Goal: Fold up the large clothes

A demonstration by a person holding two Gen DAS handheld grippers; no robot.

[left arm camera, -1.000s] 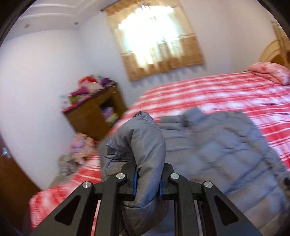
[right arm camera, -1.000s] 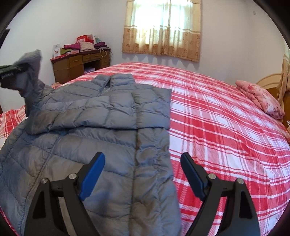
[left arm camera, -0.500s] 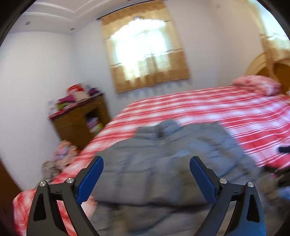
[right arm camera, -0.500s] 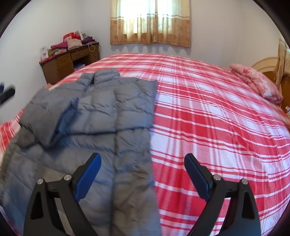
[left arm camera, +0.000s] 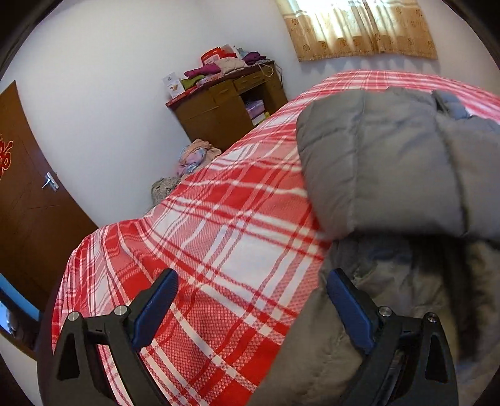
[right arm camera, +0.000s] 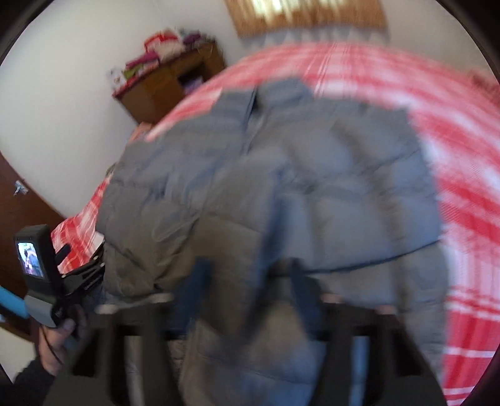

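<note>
White walls and a curtained window (left arm camera: pixel 359 28) frame a bedroom where a red and white checked bedspread (left arm camera: pixel 218 237) covers a large bed. On it lies a grey padded jacket (left arm camera: pixel 384 162), partly folded, one sleeve laid across its body. The left gripper (left arm camera: pixel 251 304) hovers low at the jacket's edge, jaws wide apart with only bedspread between them, one blue finger just beside the grey fabric. The right gripper (right arm camera: pixel 250 296), badly blurred, has just been closing its jaws on a fold of the jacket's lower part, with fabric between its fingers. A wooden desk (left arm camera: pixel 225 106) piled with clothes stands against the wall, a brown door (left arm camera: pixel 28 193) at far left.
</note>
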